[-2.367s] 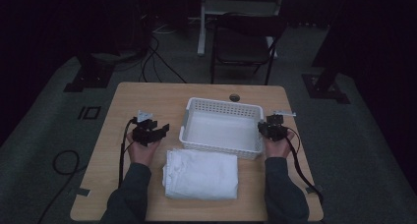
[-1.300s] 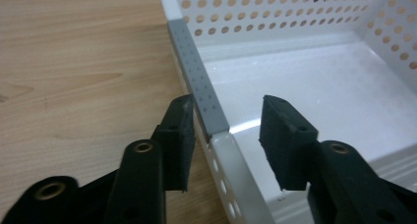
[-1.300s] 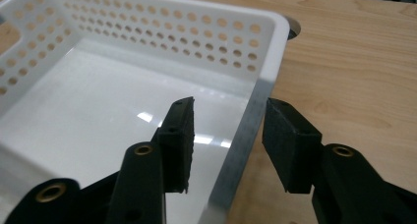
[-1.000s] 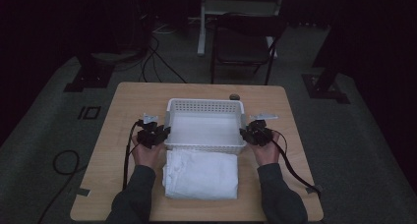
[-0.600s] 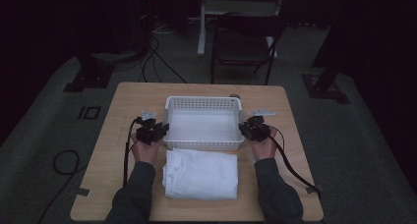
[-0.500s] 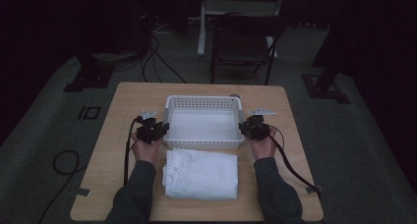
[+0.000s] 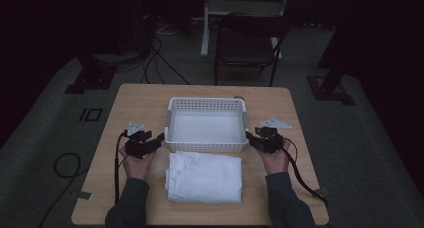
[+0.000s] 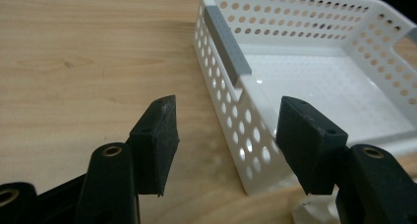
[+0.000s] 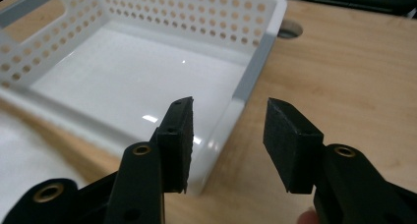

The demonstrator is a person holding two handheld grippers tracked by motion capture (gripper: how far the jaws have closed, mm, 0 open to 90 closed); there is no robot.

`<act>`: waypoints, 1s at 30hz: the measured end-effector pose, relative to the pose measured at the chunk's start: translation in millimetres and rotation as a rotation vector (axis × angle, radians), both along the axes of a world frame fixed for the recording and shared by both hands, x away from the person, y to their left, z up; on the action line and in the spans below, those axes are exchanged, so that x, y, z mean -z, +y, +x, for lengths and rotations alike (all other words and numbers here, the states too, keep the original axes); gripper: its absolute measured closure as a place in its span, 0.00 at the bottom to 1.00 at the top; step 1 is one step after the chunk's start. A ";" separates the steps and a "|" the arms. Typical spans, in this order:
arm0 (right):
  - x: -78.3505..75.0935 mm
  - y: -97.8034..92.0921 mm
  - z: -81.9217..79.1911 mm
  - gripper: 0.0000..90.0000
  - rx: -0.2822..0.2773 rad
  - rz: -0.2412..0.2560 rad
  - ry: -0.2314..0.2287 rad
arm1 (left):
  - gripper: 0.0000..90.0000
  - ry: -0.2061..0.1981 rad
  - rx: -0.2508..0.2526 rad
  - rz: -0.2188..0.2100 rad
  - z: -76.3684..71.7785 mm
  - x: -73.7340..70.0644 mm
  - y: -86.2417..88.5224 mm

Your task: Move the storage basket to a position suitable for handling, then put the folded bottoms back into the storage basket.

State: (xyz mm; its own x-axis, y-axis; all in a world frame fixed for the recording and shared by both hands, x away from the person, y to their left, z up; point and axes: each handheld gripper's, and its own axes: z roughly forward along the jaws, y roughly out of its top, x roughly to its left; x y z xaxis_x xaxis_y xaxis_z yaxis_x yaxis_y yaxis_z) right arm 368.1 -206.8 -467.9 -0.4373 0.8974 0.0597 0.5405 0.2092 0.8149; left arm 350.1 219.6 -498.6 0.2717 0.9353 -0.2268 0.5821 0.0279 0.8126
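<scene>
A white perforated basket (image 7: 207,104) stands empty and square in the middle of the wooden table (image 7: 140,105). A folded white cloth (image 7: 204,177) lies just in front of it. My left gripper (image 7: 160,138) is at the basket's near left corner, and in the left gripper view it (image 8: 227,111) is open with the basket's left wall (image 8: 222,94) between its jaws. My right gripper (image 7: 248,137) is at the near right corner, open (image 9: 230,108) astride the right wall (image 9: 248,71). Neither pair of pads touches the plastic.
A round hole (image 7: 239,97) in the tabletop lies behind the basket's far right corner. Cables trail from both grippers toward the table's front edge. A dark chair (image 7: 250,43) stands beyond the table, with stands and cables on the floor.
The basket has shifted left and squared up on the table. Both grippers have closed in on its near corners. In the last half second nothing visibly moved.
</scene>
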 end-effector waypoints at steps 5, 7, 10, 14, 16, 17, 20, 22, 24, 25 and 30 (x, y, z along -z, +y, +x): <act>8.5 -8.1 -16.8 0.55 -0.002 0.005 0.020 | 0.45 0.000 0.015 0.034 -12.1 4.6 0.6; 11.9 -9.7 -22.2 0.52 -0.015 0.004 0.031 | 0.44 -0.009 0.016 0.050 -17.2 6.3 -1.1; 16.3 -10.7 -30.7 0.48 -0.031 0.005 0.046 | 0.43 -0.021 0.016 0.061 -24.1 7.8 -2.5; 17.0 -9.3 -35.1 0.46 -0.039 0.008 0.049 | 0.42 -0.020 0.017 0.051 -31.4 9.8 -3.6; 18.0 -6.6 -37.8 0.44 -0.053 -0.004 0.050 | 0.41 -0.016 0.026 0.048 -34.6 9.8 -3.8; 18.9 -5.0 -39.8 0.41 -0.061 -0.009 0.053 | 0.40 -0.016 0.027 0.043 -38.3 9.4 -4.8; 20.8 -3.2 -43.6 0.37 -0.086 0.005 0.070 | 0.38 -0.016 0.039 0.024 -43.5 7.0 -6.9; 21.6 -1.6 -47.0 0.35 -0.095 -0.001 0.070 | 0.37 -0.023 0.053 0.017 -47.5 4.0 -10.0; 21.9 -0.1 -49.9 0.33 -0.105 0.003 0.071 | 0.35 -0.027 0.066 0.015 -51.0 0.8 -13.5; 21.6 0.8 -51.5 0.32 -0.108 0.002 0.073 | 0.34 -0.029 0.075 0.015 -52.6 -0.8 -15.0; 23.5 5.9 -60.6 0.29 -0.125 0.002 0.077 | 0.24 -0.019 0.091 0.027 -59.5 -5.7 -23.4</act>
